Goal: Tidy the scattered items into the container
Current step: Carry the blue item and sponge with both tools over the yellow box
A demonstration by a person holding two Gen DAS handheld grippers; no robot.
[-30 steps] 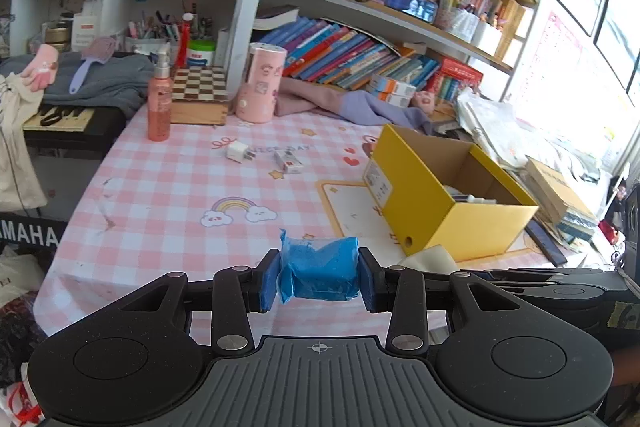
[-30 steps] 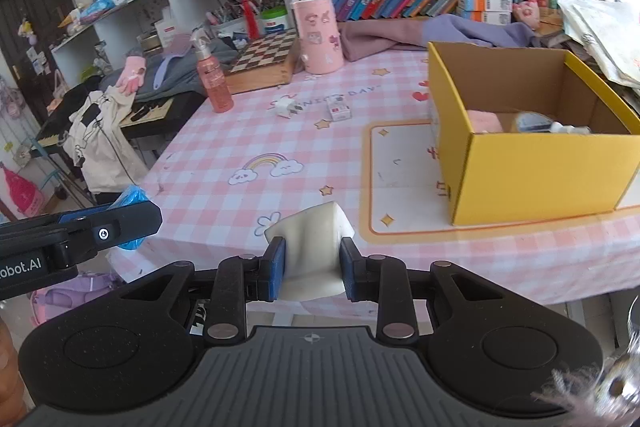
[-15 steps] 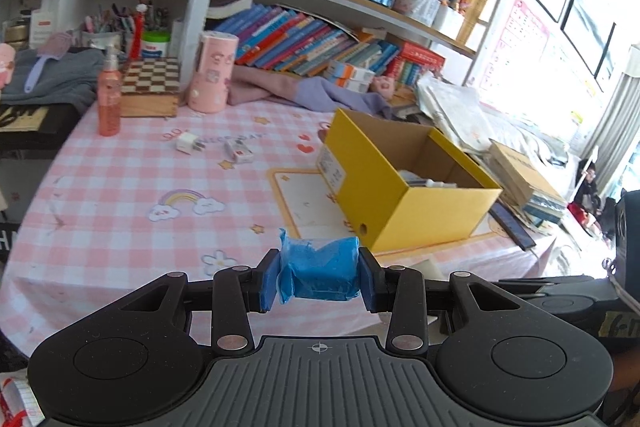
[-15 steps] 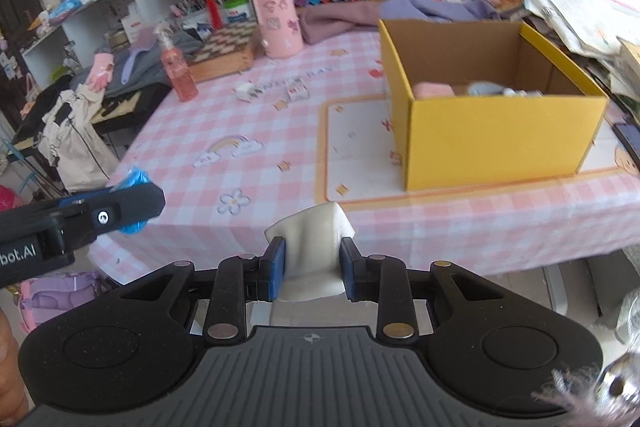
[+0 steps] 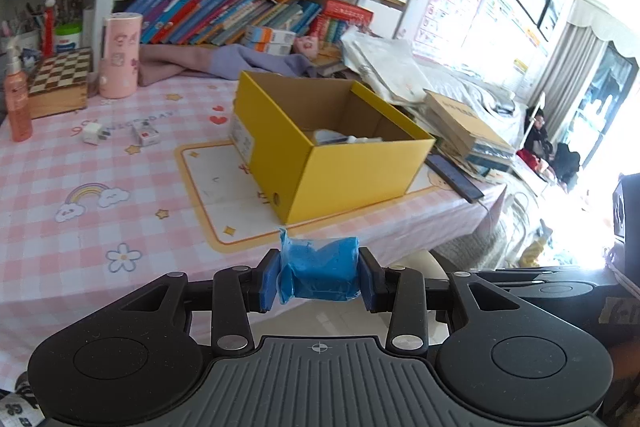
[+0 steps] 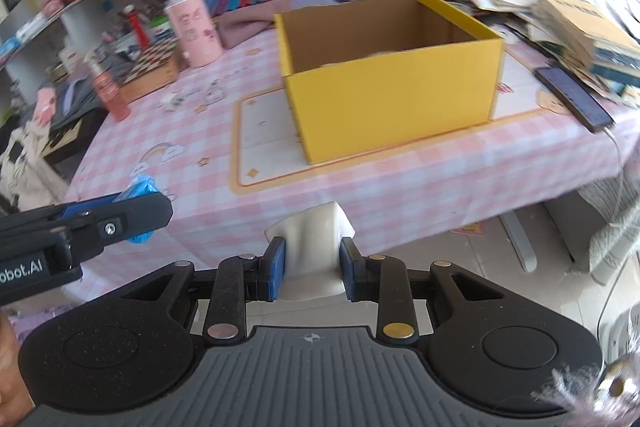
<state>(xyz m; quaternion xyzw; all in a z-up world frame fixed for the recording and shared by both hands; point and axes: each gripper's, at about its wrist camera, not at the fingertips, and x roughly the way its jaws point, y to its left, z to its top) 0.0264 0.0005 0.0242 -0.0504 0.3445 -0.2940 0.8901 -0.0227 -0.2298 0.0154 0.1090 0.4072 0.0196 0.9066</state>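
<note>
You've got both grippers loaded and short of the yellow box (image 5: 332, 151), off the table edge on its near side. Left gripper (image 5: 319, 277): jaws partly closed, pads pressed on a blue wrapped packet (image 5: 318, 273). Right gripper (image 6: 312, 269): jaws a bit narrower, clamped on a soft white piece (image 6: 312, 247), squashed between the pads. Neither item is over the box opening yet, both hang in front of its near wall. Progress, my read: partway. The box already has a few things in its bottom (white bits show in the left view, hard to say what). Left to do: drop these two in, then fetch the small white charger (image 5: 93, 134) and the little packet (image 5: 145, 135) lying on the tablecloth to the left of the box, just beside each other. The bottle, pink cup and chessboard further left of the box may or may not count, can't tell. Orientation: blue packet's long axis runs across the jaws, side to side, roughly level, a crimped end sticking up at its left. The white piece stands upright, long axis pointing up and forward toward the box. The box sits corner-on to you, long side angled away to the right.
</note>
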